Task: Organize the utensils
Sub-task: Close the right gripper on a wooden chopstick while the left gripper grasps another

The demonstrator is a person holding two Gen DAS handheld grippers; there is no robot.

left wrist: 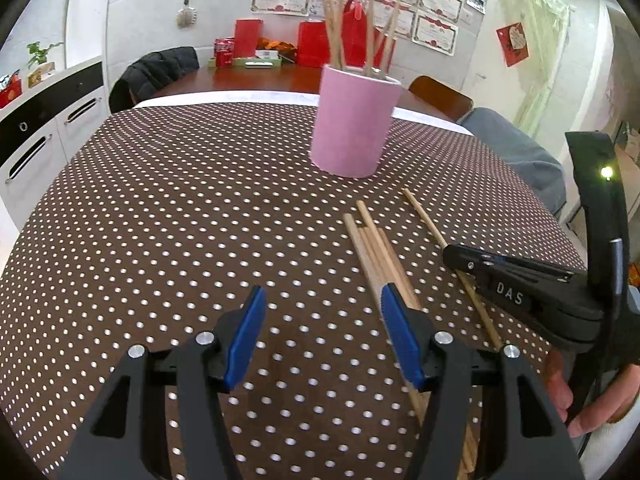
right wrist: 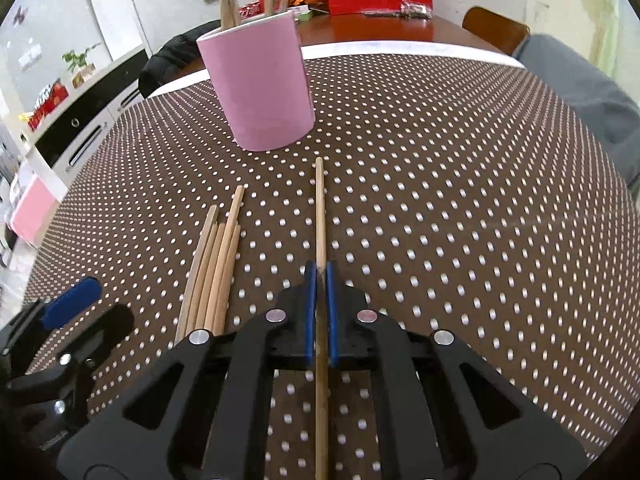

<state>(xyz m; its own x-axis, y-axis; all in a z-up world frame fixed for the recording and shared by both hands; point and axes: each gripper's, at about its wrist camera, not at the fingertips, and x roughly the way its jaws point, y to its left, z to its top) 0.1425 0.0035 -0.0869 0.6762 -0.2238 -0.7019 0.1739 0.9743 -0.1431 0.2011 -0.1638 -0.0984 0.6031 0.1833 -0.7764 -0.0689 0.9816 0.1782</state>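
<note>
Left wrist view: pink cup (left wrist: 355, 126) stands far on the dotted surface (left wrist: 160, 220), holding several upright chopsticks (left wrist: 340, 28); left gripper (left wrist: 322, 330) fingers released, spread over bare cloth, with a loose chopstick bundle (left wrist: 372, 248) lying just right of them and a person's hand (left wrist: 576, 392) at the right edge. Right wrist view: pink cup (right wrist: 262, 84) far left; right gripper (right wrist: 320, 312) angled down, fingers clenched on a single chopstick (right wrist: 320, 208) that points toward the cup, the bundle (right wrist: 216, 264) just left.
</note>
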